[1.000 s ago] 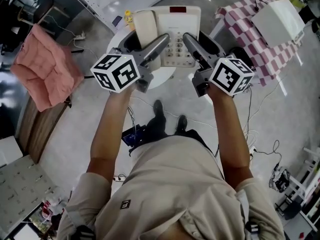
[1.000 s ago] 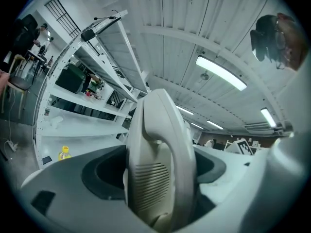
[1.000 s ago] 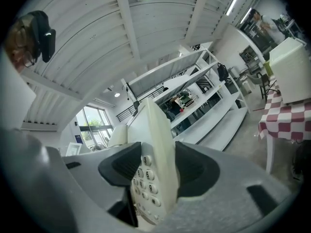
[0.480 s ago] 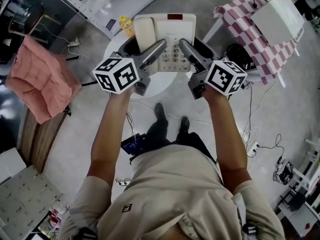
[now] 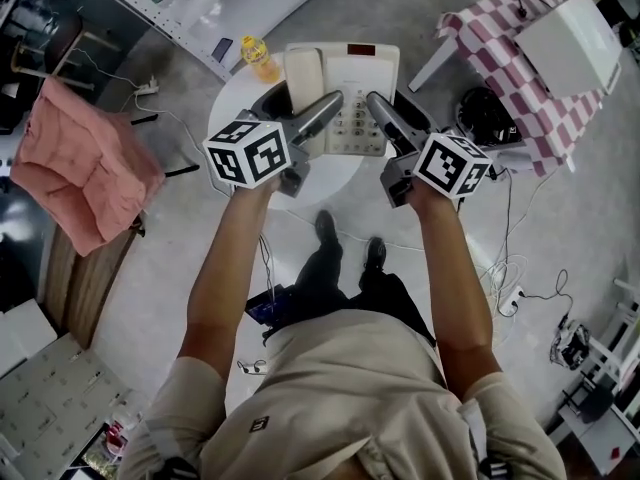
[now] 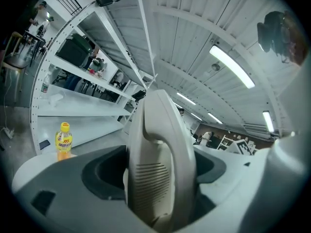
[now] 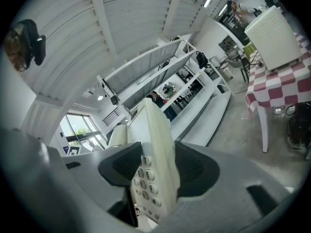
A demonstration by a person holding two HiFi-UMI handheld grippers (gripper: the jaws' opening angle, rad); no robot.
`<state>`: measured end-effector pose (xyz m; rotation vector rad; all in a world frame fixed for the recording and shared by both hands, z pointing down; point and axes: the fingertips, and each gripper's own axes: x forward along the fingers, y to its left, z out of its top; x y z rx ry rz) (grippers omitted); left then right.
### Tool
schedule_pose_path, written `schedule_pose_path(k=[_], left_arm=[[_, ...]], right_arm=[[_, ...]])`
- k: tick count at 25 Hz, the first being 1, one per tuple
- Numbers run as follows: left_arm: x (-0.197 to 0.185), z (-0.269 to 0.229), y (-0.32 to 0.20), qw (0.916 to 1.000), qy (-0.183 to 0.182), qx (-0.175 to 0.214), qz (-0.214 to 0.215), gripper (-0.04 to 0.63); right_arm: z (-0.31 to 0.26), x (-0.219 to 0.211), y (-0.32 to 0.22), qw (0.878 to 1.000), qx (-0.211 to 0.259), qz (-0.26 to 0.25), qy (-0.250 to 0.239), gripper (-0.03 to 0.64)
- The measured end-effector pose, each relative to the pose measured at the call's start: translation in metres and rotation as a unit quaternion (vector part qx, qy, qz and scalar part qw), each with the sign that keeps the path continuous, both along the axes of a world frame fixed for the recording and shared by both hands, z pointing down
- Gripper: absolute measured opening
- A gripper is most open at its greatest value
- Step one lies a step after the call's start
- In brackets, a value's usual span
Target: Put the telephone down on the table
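The telephone (image 5: pixel 355 83) hangs between the two tools over the small round tabletop (image 5: pixel 325 173). The left hand-held gripper (image 5: pixel 305 118) is clamped on its handset side, and the right hand-held gripper (image 5: pixel 390 118) is clamped on its keypad side. Each gripper view shows the phone's edge wedged between narrowed jaws. From where I stand, this looks like the lowering step. I cannot tell whether the base already touches the surface.

The next move seems to call for bringing both hands down evenly so the phone lands flat, then spreading both pairs of jaws and backing out toward 6 o'clock.

Room is tight. The tabletop is barely wider than the phone and grippers together, and the phone's far end sits close to the rim at 12 o'clock. A small yellow bottle (image 5: pixel 258 58) stands near the phone at about 10 o'clock, close to the left jaws. The checked-cloth table (image 5: pixel 500 58) at 2 o'clock is well apart.
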<state>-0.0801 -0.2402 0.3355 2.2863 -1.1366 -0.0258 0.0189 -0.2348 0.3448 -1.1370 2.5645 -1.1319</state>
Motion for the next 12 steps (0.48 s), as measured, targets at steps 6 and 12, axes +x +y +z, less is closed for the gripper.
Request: schedule_pose_path(k=[6, 12], left_arm=[[-0.001, 0.039, -0.017, 0.9996, 0.001, -0.027, 0.011, 0.383], [-0.003, 0.076, -0.033, 0.9986, -0.006, -0.05, 0.018, 0.383]], right_arm=[[0.037, -0.001, -0.016, 1.0, -0.023, 0.012, 0.001, 0.198], [0.074, -0.003, -0.03, 0.999, -0.042, 0.019, 0.0, 0.198]])
